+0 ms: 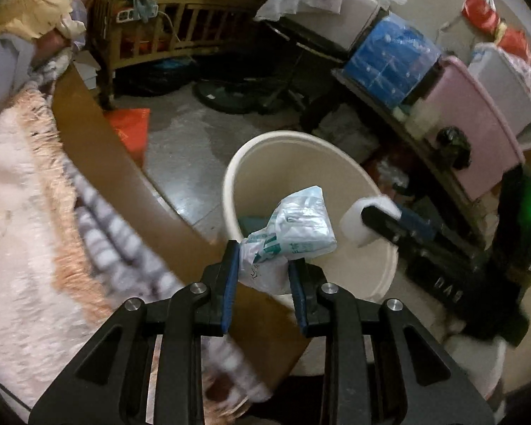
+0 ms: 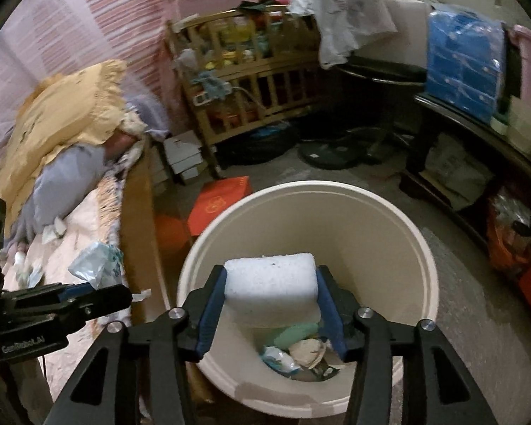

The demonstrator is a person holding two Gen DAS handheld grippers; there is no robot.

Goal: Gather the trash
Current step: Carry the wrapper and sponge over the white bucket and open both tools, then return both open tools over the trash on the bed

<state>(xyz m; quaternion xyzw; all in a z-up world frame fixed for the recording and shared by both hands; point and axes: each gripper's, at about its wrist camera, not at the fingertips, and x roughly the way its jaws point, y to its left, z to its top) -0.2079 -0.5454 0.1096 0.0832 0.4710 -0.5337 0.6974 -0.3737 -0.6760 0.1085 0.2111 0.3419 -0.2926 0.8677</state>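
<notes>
— What trash is there, relative to the bin [image 2: 389, 241]?

— A crumpled white-and-green plastic wrapper [image 1: 293, 233] is held above the cream bin's near rim, at its left side. A white foam block [image 2: 270, 279] hangs over the bin's open mouth.

— And inside it?

— At the bottom lie crumpled scraps [image 2: 301, 352]: white paper, something pale green, a bit of plastic.

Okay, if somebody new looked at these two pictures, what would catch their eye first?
First, the cream bucket on the floor, with trash already at its bottom. Over it, the right gripper clamps a white foam block, while the left gripper grips a crumpled plastic wrapper near the bucket's rim, beside the bed.
</notes>
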